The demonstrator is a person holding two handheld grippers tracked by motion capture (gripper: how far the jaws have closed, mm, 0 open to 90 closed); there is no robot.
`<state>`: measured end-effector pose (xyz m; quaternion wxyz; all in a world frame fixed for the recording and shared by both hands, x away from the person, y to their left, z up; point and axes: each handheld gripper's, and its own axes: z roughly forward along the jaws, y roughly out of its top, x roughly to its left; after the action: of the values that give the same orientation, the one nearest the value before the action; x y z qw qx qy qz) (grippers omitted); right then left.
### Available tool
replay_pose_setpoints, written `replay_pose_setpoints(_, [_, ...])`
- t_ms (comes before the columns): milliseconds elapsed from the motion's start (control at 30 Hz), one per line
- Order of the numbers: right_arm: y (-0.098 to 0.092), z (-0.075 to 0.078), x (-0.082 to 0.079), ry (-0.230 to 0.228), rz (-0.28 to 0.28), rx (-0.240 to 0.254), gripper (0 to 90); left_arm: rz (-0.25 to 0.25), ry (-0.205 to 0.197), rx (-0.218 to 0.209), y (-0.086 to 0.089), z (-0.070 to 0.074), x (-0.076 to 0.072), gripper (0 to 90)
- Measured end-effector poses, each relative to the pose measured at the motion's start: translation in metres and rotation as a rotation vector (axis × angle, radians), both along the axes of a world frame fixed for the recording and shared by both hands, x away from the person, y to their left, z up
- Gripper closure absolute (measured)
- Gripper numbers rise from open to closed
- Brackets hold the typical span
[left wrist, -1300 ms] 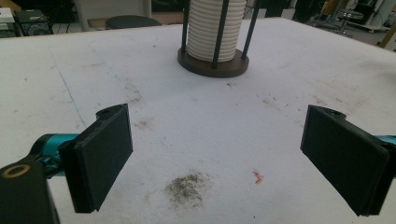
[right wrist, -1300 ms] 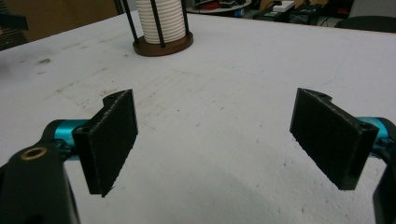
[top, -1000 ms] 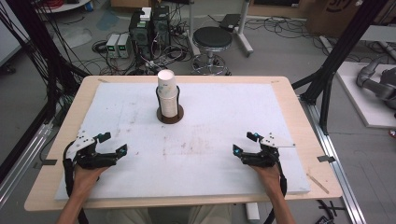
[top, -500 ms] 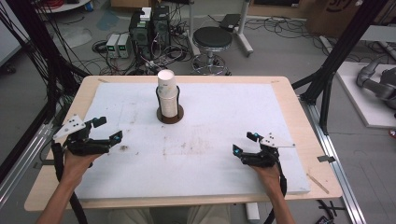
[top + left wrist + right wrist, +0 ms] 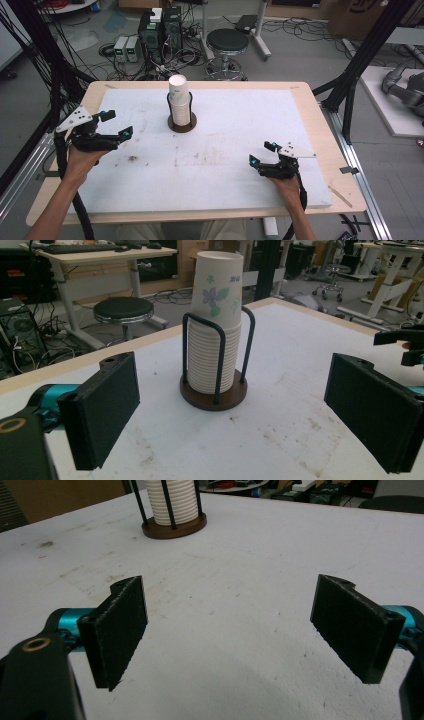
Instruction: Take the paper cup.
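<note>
Near cup stack (image 5: 215,330), left tongs (image 5: 111,126) agape (empty); right tongs (image 5: 264,154) likewise.

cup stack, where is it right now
In the high view the cup stack stands in its wire holder at the table's far middle, ahead of the left gripper.

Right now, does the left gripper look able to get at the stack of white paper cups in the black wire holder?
Probably yes. The left gripper is open and points at the stack of white paper cups; bare white table lies between them.
</note>
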<state>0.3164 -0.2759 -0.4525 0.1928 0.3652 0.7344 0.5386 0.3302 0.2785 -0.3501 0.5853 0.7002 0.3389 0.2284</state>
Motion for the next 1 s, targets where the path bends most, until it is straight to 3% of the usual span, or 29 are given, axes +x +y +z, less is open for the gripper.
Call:
replay_pose_setpoints(333, [0.0,0.0,0.001,-0.002,0.001,-0.003,15.4,-0.052,0.021,0.004,-0.001,0.021,0.025,7.5])
replay_pose_setpoints(633, [0.0,0.0,0.001,0.005,0.0,-0.001,15.4,-0.064,0.021,0.029,-0.01,0.034,0.041,7.5])
replay_pose_setpoints(1000, [-0.001,0.0,0.002,0.013,-0.003,0.007,15.4,-0.073,0.015,0.065,-0.029,0.062,0.072,7.5])
